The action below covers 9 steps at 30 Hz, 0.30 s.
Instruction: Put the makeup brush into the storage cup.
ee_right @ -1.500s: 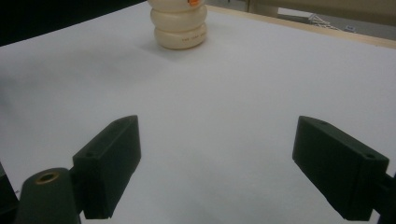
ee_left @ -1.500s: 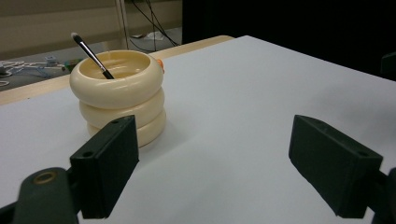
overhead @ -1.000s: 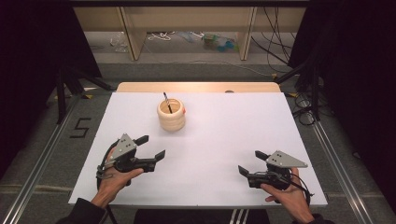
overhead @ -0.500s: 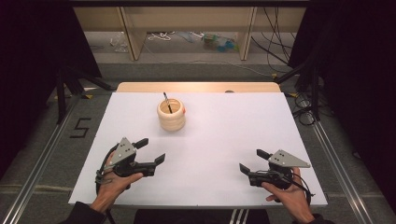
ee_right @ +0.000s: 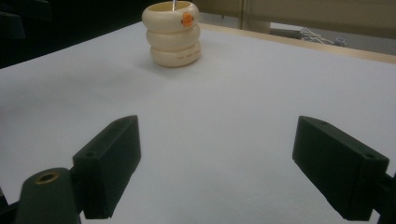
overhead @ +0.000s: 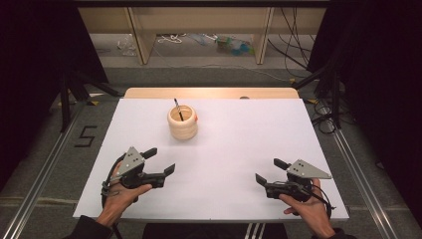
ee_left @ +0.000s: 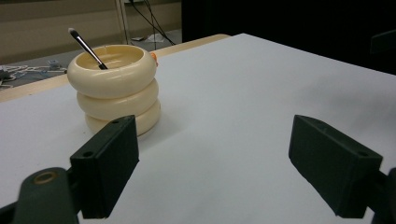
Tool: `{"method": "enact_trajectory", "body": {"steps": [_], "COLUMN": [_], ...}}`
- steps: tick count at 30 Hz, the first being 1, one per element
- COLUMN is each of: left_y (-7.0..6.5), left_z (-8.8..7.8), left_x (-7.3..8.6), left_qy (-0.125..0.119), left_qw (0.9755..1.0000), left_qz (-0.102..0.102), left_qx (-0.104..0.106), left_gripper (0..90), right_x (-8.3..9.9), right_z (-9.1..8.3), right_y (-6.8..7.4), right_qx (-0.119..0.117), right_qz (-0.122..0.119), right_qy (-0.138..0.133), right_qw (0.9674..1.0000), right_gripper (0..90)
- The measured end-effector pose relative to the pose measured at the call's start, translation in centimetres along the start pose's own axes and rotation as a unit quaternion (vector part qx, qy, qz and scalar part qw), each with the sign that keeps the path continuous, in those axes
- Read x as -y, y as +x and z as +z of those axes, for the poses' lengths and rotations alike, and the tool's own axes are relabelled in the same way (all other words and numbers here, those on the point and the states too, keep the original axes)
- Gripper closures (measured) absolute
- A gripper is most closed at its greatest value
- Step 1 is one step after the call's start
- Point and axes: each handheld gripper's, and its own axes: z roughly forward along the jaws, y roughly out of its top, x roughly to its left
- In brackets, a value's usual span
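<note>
A cream, ribbed holder shaped like three stacked rings [overhead: 182, 123] stands upright on the white table [overhead: 239, 144], toward twelve o'clock and a little left of centre, with a thin black-handled brush [overhead: 177, 107] leaning inside it, its tip pointing to about eleven o'clock. The left gripper [overhead: 159, 162] rests low at about seven o'clock and the right gripper [overhead: 267, 172] at about five o'clock, both well apart from the holder, each with jaws spread wide and nothing between them. The holder looks light and tall for its base, so a jaw nudging its upper ring on approach could probably tip it or slide it across the smooth surface; the slim, loosely leaning brush could roll away from a careless pinch. A small orange mark [ee_right: 187, 19] sits on the top ring, facing the right gripper.
</note>
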Motion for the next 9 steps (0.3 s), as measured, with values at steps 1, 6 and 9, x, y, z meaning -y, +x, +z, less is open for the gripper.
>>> {"method": "enact_trajectory", "body": {"steps": [1,6,9], "left_y": [0.02,-0.03,0.01], "left_z": [-0.01,0.03,0.06], "left_x": [-0.01,-0.01,0.00], "left_qy": [0.000,0.000,0.001], "left_qw": [1.0000,1.0000,1.0000], "left_qz": [0.001,0.002,0.001], "left_qx": [0.000,0.001,0.000], "left_gripper": [15.8,15.9,15.9], "right_x": [-0.02,-0.03,0.00], "right_z": [-0.04,-0.06,-0.01], "right_y": [-0.01,-0.02,-0.05], "right_qx": [-0.002,-0.001,0.000], "right_qz": [-0.001,-0.001,-0.002], "right_qy": [0.004,0.004,0.006], "right_qw": [1.0000,1.0000,1.0000], "right_gripper": [16.1,16.1,16.1]}}
